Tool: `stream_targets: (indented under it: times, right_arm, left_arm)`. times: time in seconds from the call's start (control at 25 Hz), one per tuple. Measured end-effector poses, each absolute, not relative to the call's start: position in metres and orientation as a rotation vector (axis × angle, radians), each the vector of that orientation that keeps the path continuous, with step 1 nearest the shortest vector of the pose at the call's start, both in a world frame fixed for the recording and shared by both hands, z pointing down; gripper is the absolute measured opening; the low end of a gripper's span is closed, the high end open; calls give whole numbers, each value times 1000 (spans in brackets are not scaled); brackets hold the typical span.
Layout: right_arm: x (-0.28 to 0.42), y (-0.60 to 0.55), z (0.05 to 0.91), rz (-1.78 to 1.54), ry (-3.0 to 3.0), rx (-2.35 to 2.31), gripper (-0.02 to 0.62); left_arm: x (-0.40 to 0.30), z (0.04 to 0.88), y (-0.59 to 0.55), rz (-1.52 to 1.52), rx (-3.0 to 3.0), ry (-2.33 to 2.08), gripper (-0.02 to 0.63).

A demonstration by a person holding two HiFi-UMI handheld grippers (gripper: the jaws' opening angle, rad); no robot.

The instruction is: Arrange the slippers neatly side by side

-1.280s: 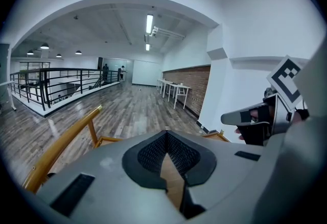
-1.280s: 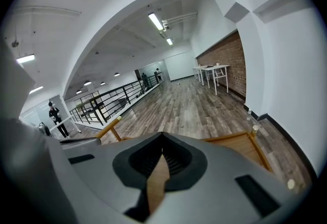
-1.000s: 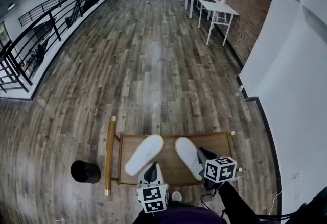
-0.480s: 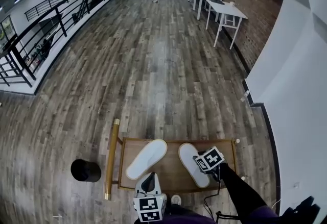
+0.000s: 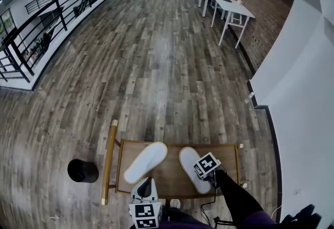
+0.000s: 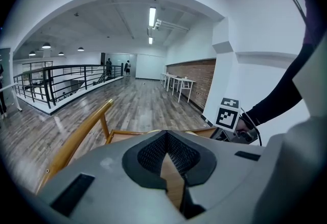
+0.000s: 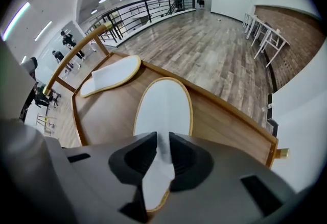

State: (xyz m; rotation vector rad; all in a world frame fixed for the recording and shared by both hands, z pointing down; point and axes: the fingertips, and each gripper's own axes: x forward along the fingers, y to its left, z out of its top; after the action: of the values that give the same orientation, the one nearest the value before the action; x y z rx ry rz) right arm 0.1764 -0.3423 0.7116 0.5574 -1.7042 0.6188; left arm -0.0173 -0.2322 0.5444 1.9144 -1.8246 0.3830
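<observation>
Two white slippers lie on a wooden tray (image 5: 172,143). The left slipper (image 5: 145,161) is angled with its toe to the right; the right slipper (image 5: 191,166) is angled with its toe to the left. My right gripper (image 5: 206,164) is over the near end of the right slipper (image 7: 164,105), and its jaws (image 7: 163,134) stand close together with white slipper material between them. The left slipper (image 7: 112,76) lies apart, farther along the tray. My left gripper (image 5: 144,207) hangs at the tray's near edge, shut (image 6: 166,131) and empty.
The tray has raised wooden rims (image 7: 230,116) and a long wooden handle bar (image 5: 108,163) on its left. A black round object (image 5: 82,170) stands on the plank floor to the left. A white wall (image 5: 302,118) runs along the right; white tables (image 5: 229,9) stand far off.
My right gripper has moved left from beside the right slipper to over its near end. The left gripper has drawn back slightly toward the tray's near edge.
</observation>
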Motion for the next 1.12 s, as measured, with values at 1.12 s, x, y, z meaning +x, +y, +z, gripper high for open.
stream_targets:
  times: [1.12]
  right_arm:
    - [200, -348, 704, 1238, -1716, 825, 18]
  left_arm:
    - [9, 543, -247, 366, 1952, -1793, 0]
